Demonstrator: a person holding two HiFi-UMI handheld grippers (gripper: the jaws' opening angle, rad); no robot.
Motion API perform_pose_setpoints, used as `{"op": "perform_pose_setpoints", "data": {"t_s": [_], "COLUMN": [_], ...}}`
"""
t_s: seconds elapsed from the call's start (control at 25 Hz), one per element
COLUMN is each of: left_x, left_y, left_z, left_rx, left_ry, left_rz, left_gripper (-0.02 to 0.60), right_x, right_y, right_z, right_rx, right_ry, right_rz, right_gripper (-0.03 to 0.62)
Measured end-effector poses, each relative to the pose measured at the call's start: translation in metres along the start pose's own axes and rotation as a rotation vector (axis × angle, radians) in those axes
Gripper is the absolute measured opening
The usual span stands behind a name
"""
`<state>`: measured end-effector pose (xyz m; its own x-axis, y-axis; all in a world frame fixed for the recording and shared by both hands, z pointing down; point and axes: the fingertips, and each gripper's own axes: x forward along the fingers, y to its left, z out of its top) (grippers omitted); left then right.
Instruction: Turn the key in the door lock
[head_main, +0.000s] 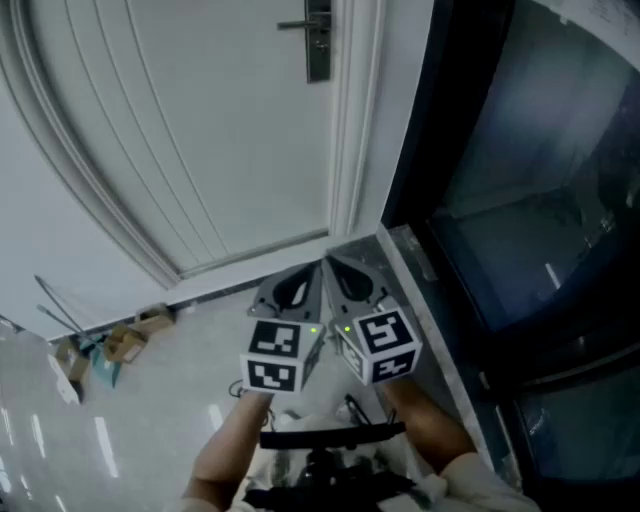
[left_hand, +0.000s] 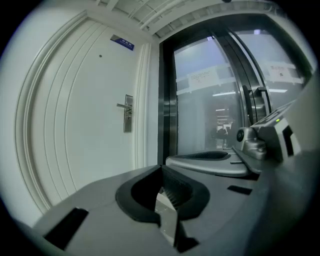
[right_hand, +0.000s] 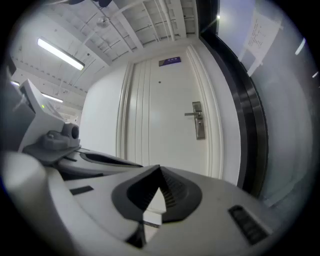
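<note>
A white door (head_main: 180, 130) stands ahead, with a metal lock plate and lever handle (head_main: 318, 40) near its right edge. The same lock plate shows small and far off in the left gripper view (left_hand: 128, 114) and in the right gripper view (right_hand: 198, 120). I cannot make out a key at this distance. My left gripper (head_main: 312, 268) and right gripper (head_main: 335, 262) are held side by side low in front of me, well short of the door. The jaws of the left gripper (left_hand: 161, 167) meet with nothing between them. The right gripper (right_hand: 160, 167) is likewise shut and empty.
A dark glass partition in a black frame (head_main: 520, 200) runs along the right of the door. Scraps of cardboard and litter (head_main: 120, 345) lie on the pale floor at the left. A small blue sign (left_hand: 122, 42) sits high on the door.
</note>
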<state>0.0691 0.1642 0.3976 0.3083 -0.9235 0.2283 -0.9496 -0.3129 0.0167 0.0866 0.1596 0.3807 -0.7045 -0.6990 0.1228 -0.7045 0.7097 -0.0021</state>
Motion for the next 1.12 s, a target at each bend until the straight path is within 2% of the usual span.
{"op": "perform_pose_setpoints", "data": {"t_s": [0.72,1.12], "left_x": [0.013,0.04], "left_y": [-0.008,-0.03], "left_z": [-0.003,0.001], "left_rx": [0.004,0.011], "left_ry": [0.01,0.017], "left_rz": [0.034,0.033], "left_gripper": [0.015,0.015], "right_x": [-0.008,-0.015], "right_y": [-0.018,-0.05], "right_z": [-0.001,0.0], "right_rx": [0.003,0.007], "right_ry": [-0.02,-0.022], "right_rz": [-0.023,-0.021], "right_gripper": [0.006,0.006]}}
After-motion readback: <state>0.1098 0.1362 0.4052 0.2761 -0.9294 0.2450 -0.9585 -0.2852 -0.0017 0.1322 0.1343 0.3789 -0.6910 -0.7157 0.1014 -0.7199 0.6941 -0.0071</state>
